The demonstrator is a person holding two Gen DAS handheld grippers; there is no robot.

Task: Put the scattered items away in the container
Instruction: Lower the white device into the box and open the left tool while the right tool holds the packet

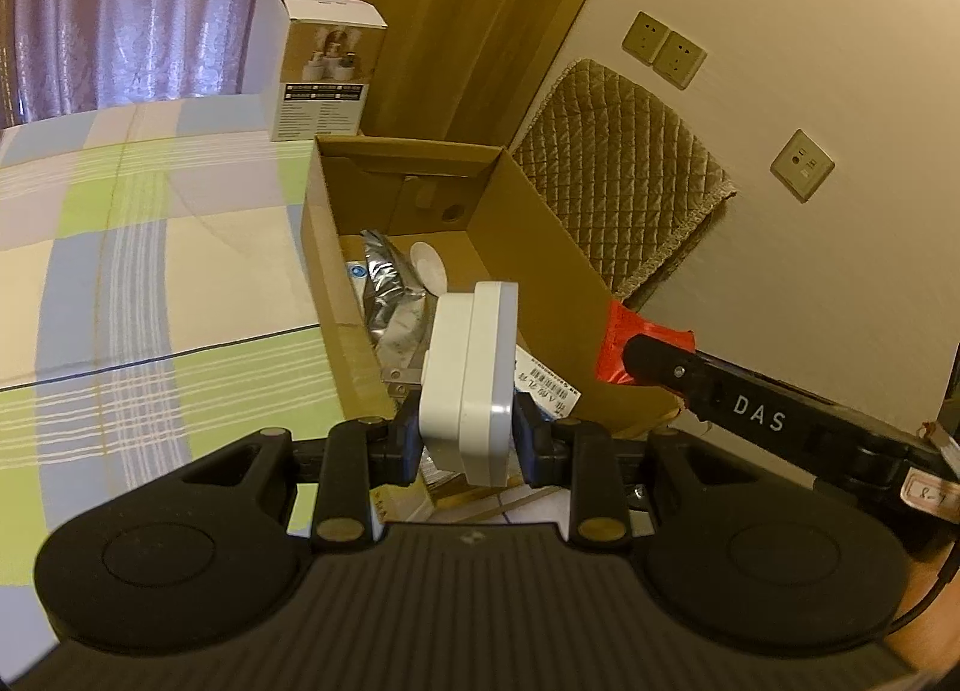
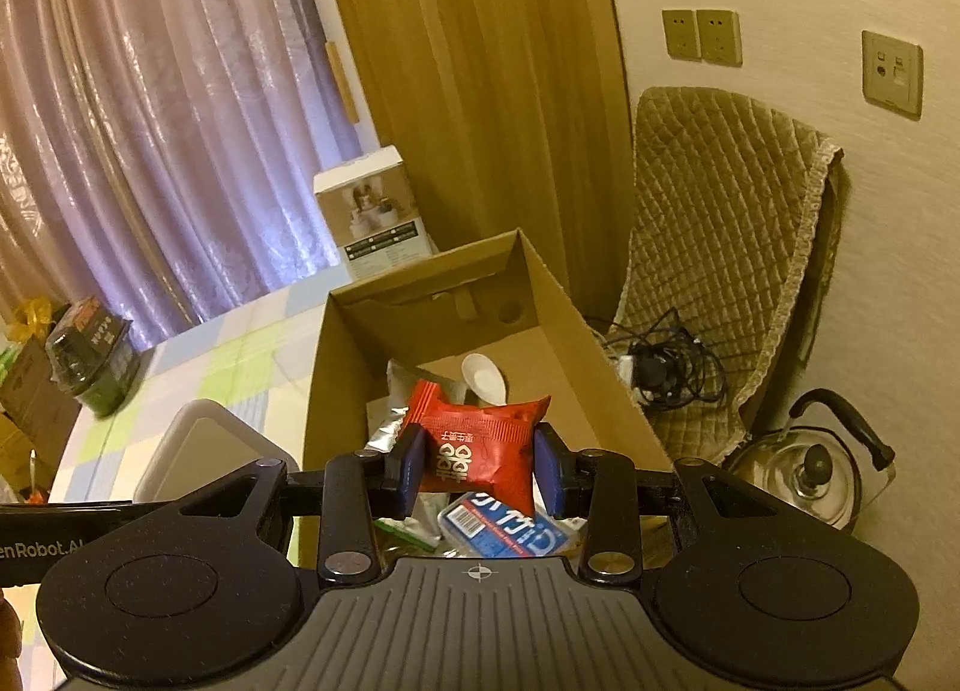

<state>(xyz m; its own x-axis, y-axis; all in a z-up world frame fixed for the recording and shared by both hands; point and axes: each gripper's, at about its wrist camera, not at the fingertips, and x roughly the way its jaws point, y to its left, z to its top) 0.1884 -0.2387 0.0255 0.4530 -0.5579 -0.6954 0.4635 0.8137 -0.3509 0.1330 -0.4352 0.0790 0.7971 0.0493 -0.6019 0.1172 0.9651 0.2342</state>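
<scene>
**Cardboard box takes 2 more items at once**

Cardboard is the destination: an open brown cardboard box (image 2: 564,331) sits on the plaid bedspread (image 1: 150,223), its top wide open so things can simply be lowered in. Both grippers hang at its near end, each carrying something.

The left gripper (image 1: 465,439) has its fingers closed on a white plug-in adapter (image 1: 471,373), pinching the flat faces so the metal prongs stick out sideways, clear of the pads. It is poised above the box's near corner, not yet released.

The right gripper (image 2: 480,475) has its fingers clamped on the 2 side edges of a red snack packet (image 2: 474,445), which bulges slightly between them. Holding it by the edges keeps the soft pack from folding. It hangs directly over the box interior.

Already lying in the box are a silver foil pouch (image 1: 390,277), a white spoon (image 2: 486,376) and a blue-labelled pack (image 2: 510,532), so the tidying looks well along.

My guess is both holds only need to loosen for the items to fall in; the adapter, nearer the rim, may want a nudge inward first.

A white product carton (image 1: 324,73) stands upright on the bed behind the box.
</scene>
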